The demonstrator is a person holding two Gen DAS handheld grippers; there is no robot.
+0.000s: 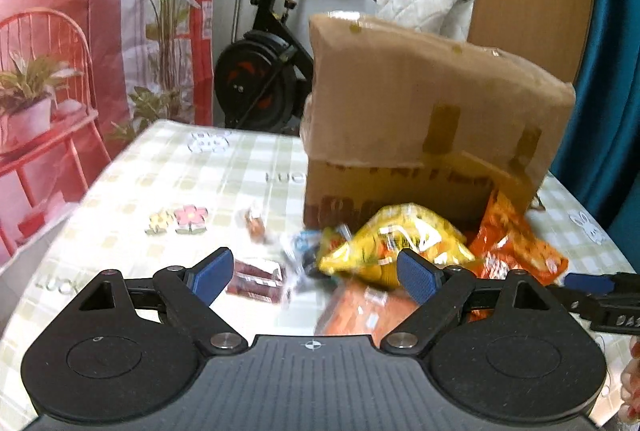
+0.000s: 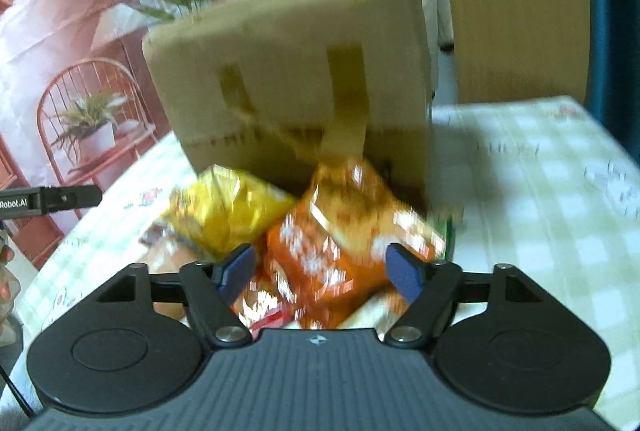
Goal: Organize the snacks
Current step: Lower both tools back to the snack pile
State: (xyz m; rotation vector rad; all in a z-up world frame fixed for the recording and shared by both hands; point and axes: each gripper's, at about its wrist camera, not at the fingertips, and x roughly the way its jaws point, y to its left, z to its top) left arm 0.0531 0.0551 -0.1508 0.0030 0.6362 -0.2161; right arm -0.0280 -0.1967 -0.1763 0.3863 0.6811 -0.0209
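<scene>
Right wrist view: snack pile sat on the table in front of the cardboard box, nothing gripped yet.

Orange snack bag (image 2: 320, 251) lay directly ahead of my right gripper (image 2: 320, 267), with the yellow snack bag (image 2: 228, 211) touching it on the left; both were piled against the cardboard box (image 2: 296, 91), which stood on the checked tablecloth (image 2: 520, 191). Small wrapped packets (image 1: 260, 273) lay near my left gripper (image 1: 316, 273). Both grippers were wide open and empty, hovering low and level, pointed at the pile, and the frames were motion-blurred. My read: pick-up step, barely started. Next move would call for dropping the right pads around the orange bag's edge and closing gently, since it's puffy, crinkly and likely to slip.
</scene>
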